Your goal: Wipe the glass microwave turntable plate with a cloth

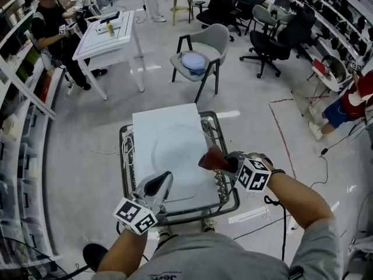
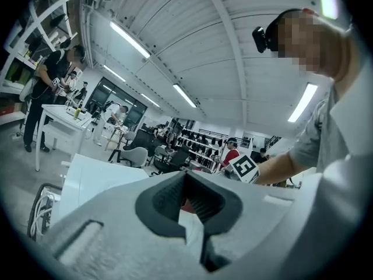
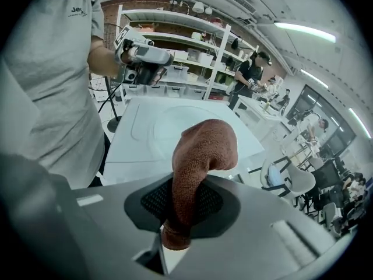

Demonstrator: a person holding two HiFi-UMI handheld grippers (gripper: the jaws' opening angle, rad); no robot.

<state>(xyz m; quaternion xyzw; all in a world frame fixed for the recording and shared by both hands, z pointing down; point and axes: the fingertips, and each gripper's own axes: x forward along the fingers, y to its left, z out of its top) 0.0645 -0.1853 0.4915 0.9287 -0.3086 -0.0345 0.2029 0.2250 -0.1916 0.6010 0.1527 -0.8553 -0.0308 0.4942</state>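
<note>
The clear glass turntable plate (image 1: 178,150) lies flat on a white box-shaped top (image 1: 157,121); it shows only as a faint round outline. My right gripper (image 1: 221,161) is shut on a reddish-brown cloth (image 1: 210,158), held just above the plate's right edge. In the right gripper view the cloth (image 3: 201,153) bulges up out of the gripper (image 3: 183,214), with the plate (image 3: 148,124) beyond it. My left gripper (image 1: 164,182) is shut with nothing in it, over the top's near left part. The left gripper view shows its closed tip (image 2: 192,206) and the white top (image 2: 93,177).
The white top rests in a wire cart (image 1: 231,198). Behind it stands a grey chair (image 1: 198,54) with a pale round thing on the seat. A white table (image 1: 108,34) and a person (image 1: 49,25) are at the far left, office chairs (image 1: 268,39) at the far right.
</note>
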